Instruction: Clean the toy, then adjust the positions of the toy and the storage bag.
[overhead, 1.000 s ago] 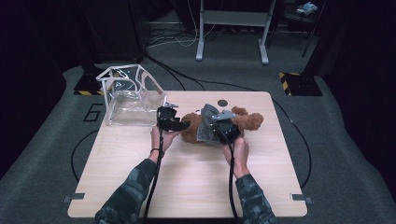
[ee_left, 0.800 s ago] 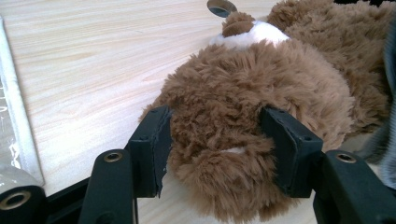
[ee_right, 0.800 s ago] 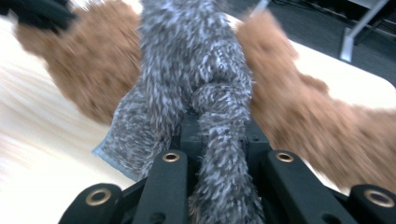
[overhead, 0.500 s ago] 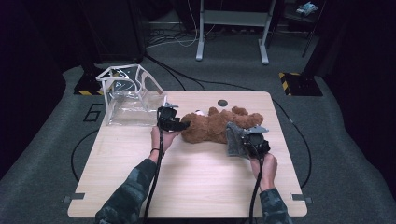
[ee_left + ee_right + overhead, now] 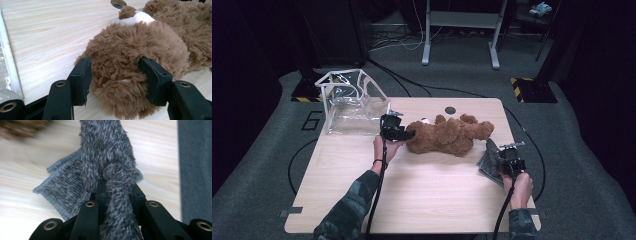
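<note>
Two tongs are at work: the left tongs (image 5: 113,75), unmoved since a second ago, stand half-open with their pads pressed into the brown teddy bear (image 5: 447,136) lying mid-table (image 5: 422,200). The right tongs (image 5: 116,192), nearly closed on a grey cloth (image 5: 105,157), have carried it from over the bear to the table's right edge, their jaws easing slightly open around it.

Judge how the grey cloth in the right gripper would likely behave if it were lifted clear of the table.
Probably floppy: the grey cloth already folds and bunches between the right gripper's jaws, its stitched edge trailing on the table. Likely light, since a small pinch carries it. Its fuzzy pile suggests little slipping.
</note>
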